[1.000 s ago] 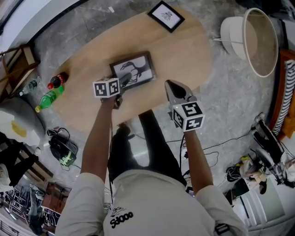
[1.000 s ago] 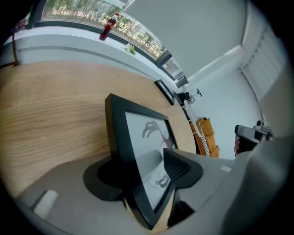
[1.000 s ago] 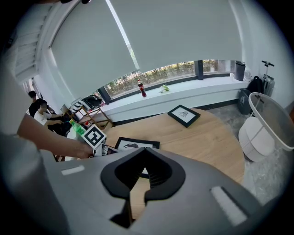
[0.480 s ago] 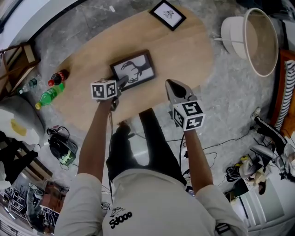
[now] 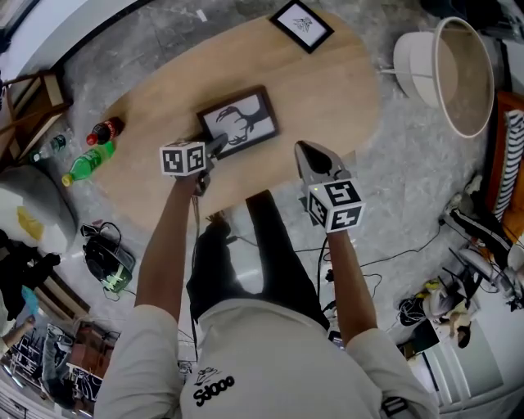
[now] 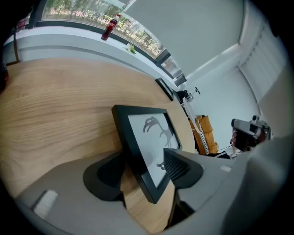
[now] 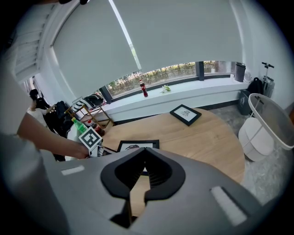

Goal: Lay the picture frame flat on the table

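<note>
A black picture frame [image 5: 241, 116] with an antler print lies near the middle of the oval wooden table [image 5: 327, 90]. My left gripper [image 5: 219, 146] is shut on its near corner. In the left gripper view the frame [image 6: 151, 137] stands tilted between the jaws, its corner just above the wood. My right gripper [image 5: 307, 150] hovers over the table's near edge, shut and holding nothing. In the right gripper view its tips [image 7: 144, 151] meet in front of the frame [image 7: 138, 146], and the left gripper's marker cube [image 7: 90, 137] shows at the left.
A second small black frame [image 5: 302, 24] lies flat at the table's far end. A cola bottle [image 5: 102, 132] and a green bottle [image 5: 88, 164] sit by the left end. A white round basket [image 5: 454, 69] stands on the floor at the right.
My left gripper has shifted slightly left with the frame in it. The right gripper has stayed in place.
</note>
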`<state>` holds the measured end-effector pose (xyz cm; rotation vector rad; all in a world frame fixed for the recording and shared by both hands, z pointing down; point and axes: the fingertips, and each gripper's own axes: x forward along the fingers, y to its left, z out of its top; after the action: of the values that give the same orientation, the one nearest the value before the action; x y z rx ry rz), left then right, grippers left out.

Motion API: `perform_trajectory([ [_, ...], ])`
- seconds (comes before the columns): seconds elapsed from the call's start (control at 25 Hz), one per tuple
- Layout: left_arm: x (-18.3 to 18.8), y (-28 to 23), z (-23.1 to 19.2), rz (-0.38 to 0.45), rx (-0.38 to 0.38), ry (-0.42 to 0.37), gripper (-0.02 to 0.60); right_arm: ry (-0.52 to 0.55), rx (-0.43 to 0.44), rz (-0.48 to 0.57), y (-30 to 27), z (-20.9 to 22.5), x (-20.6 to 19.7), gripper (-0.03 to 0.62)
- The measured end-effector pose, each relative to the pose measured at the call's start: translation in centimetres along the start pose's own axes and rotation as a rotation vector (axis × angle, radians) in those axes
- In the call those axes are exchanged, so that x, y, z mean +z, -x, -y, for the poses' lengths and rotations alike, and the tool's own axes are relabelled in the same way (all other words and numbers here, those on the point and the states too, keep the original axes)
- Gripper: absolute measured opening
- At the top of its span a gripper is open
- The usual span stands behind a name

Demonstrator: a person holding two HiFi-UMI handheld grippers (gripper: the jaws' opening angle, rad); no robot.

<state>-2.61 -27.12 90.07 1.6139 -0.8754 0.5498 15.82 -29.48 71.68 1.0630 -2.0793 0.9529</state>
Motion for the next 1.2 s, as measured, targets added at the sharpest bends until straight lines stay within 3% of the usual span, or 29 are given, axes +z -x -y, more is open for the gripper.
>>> perform_trajectory([
  [0.36,-1.6,1.0,0.2,0.02,-0.025,0.026,0.273,0.006,-0.008,0.007,0.8,-0.5,-1.0,0.003],
  [0.52,-2.5,1.6,-0.4,0.015,-0.002,0.029,0.273,0.009,-0.01,0.012,1.2,-1.2,-1.3,0.003],
  [0.76,-3.3,3.1,0.5,0.039,-0.038,0.027,0.268,0.019,-0.022,0.039,2.7,-2.5,-0.9,0.003],
  [1.2,-3.0,10.7,3.2,0.126,0.005,-0.051,0.125,0.03,-0.06,0.118,8.1,-6.2,-0.1,0.003],
])
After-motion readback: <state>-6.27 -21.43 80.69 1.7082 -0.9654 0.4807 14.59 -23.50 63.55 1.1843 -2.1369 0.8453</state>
